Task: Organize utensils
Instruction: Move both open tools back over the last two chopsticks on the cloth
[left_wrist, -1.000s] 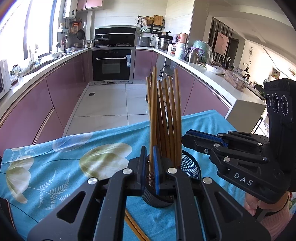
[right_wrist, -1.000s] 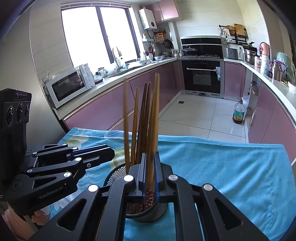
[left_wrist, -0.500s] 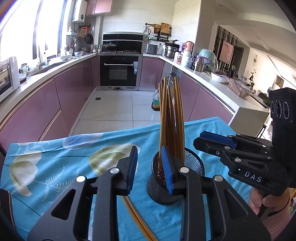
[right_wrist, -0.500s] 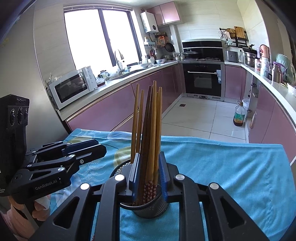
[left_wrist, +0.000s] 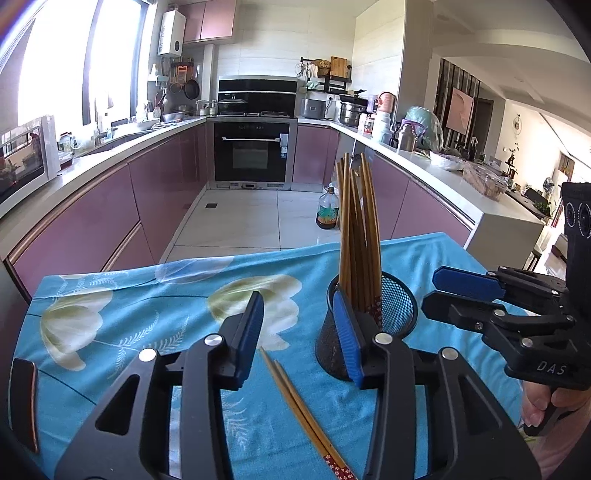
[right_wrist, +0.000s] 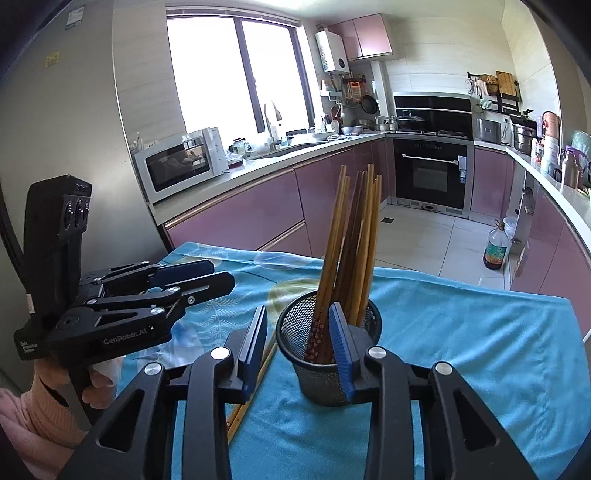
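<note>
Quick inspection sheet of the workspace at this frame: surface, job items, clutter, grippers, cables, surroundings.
Surface: blue floral tablecloth covers the table.
Job's things: black mesh holder upright, a bundle of chopsticks standing in it; loose pair of chopsticks flat on the cloth beside it.
Clutter: dark flat object at the cloth's left edge, cannot identify.
Grippers: left gripper open, empty; right gripper open, empty.
Cables: nothing seen.
Surroundings: kitchen, oven, microwave, oil bottle on the floor.
</note>
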